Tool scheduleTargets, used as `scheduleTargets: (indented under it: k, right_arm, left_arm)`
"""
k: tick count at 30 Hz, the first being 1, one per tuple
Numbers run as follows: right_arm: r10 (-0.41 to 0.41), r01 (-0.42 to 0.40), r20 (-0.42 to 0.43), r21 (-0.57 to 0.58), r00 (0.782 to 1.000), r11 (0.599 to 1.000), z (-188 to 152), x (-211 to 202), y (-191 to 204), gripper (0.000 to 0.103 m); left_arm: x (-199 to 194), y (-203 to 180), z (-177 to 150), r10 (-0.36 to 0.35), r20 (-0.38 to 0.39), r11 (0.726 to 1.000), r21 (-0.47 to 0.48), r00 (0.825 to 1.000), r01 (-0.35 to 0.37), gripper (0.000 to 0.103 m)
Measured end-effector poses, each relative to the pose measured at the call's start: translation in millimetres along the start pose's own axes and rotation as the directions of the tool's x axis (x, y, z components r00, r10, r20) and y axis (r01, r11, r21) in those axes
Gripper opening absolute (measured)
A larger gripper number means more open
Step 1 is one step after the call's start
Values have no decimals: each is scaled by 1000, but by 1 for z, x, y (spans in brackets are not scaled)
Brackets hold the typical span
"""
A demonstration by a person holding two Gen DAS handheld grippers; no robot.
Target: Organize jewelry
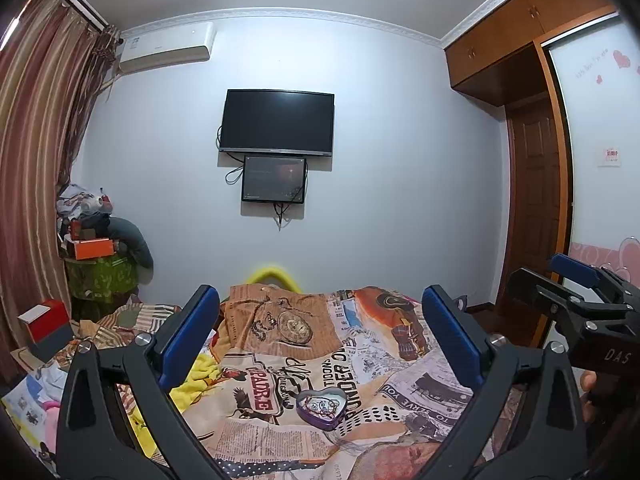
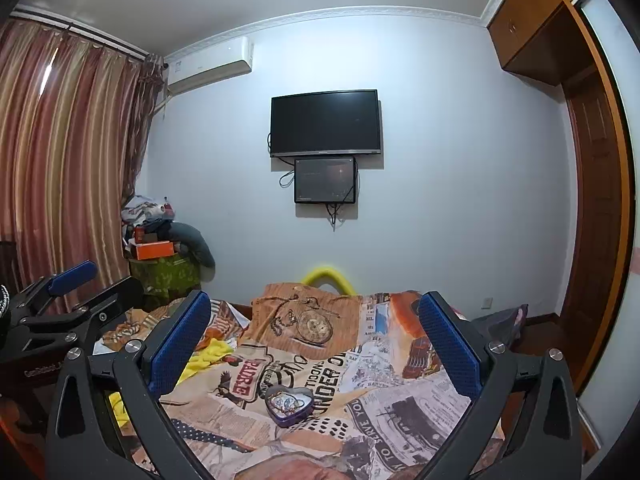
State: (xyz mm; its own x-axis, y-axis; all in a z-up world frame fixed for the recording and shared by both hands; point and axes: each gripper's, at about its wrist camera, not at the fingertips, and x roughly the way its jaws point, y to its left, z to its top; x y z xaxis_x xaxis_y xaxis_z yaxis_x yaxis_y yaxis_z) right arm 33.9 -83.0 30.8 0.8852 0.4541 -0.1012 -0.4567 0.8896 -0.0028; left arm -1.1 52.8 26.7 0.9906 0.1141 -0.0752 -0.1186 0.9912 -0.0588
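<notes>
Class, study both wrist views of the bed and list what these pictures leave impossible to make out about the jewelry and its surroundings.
- Jewelry in the heart-shaped tin: too small in both views to tell the pieces apart.
- Tin lid: in neither view.
- Bed cover, left side: hidden behind the left gripper in the left wrist view.
- Right gripper: its open jaws hide the cover's sides in the right wrist view.
- Red box: contents not visible.

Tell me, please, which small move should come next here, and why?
Probably bring one gripper, say the right gripper, forward and down to the heart-shaped tin on the printed bedspread. Both it and the left gripper stand open and empty above the bed, and the tin lies open with jewelry inside.
</notes>
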Motion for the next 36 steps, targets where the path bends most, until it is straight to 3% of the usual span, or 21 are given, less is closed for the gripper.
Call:
scheduleTargets:
  k: [36]
  right_arm:
    - [-5,5,-18,25,1000,1000,4,-6,-3,103]
  left_arm:
    - [13,-2,-8,11,-30,1000,2,999,-11,103]
